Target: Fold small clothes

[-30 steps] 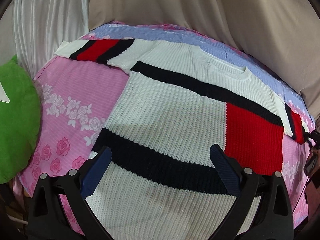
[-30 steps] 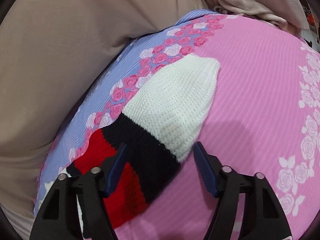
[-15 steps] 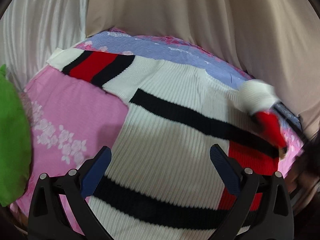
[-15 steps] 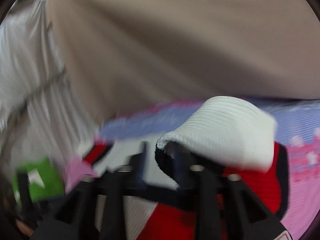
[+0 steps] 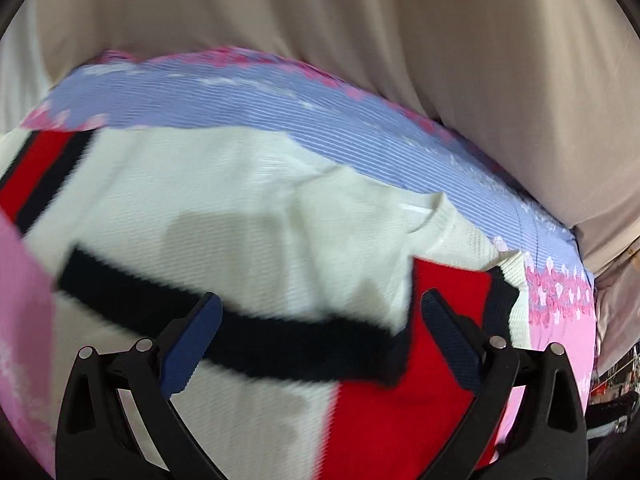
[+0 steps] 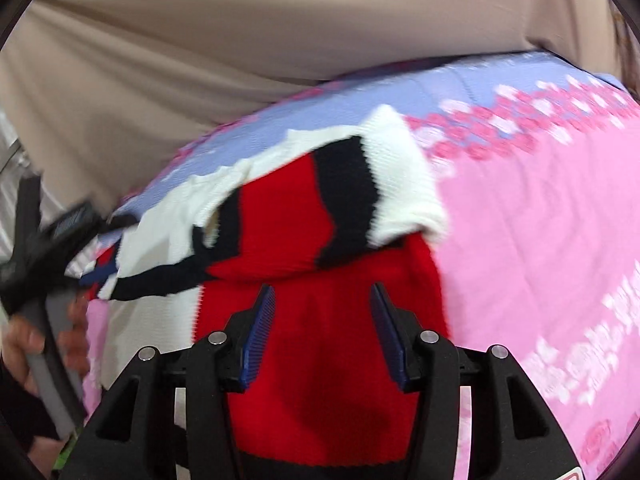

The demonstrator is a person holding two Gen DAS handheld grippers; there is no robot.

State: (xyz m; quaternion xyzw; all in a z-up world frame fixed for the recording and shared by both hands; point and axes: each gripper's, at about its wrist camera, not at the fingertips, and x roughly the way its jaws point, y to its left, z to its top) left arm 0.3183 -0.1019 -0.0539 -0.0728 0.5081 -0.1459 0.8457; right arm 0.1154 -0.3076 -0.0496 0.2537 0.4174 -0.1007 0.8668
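While the sweater (image 5: pixel 248 216) lies spread on the pink and blue floral bedsheet (image 6: pixel 520 208), its right sleeve (image 6: pixel 352 196) is folded over onto its red chest panel. Above that panel the right gripper (image 6: pixel 322 330) hangs with fingers opening and nothing between them. Over the sweater's black stripe the left gripper (image 5: pixel 320 344) hovers, fingers wide apart and empty. Behind the sweater, beige cloth (image 5: pixel 400 60) rises.

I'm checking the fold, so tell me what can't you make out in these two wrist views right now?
- Left wrist view: sweater hem cut off by the bottom edge and left gripper; knit motion-blurred.
- Right wrist view: folded sleeve hides the shoulder beneath; right gripper, jaws opening, covers the lower red panel.
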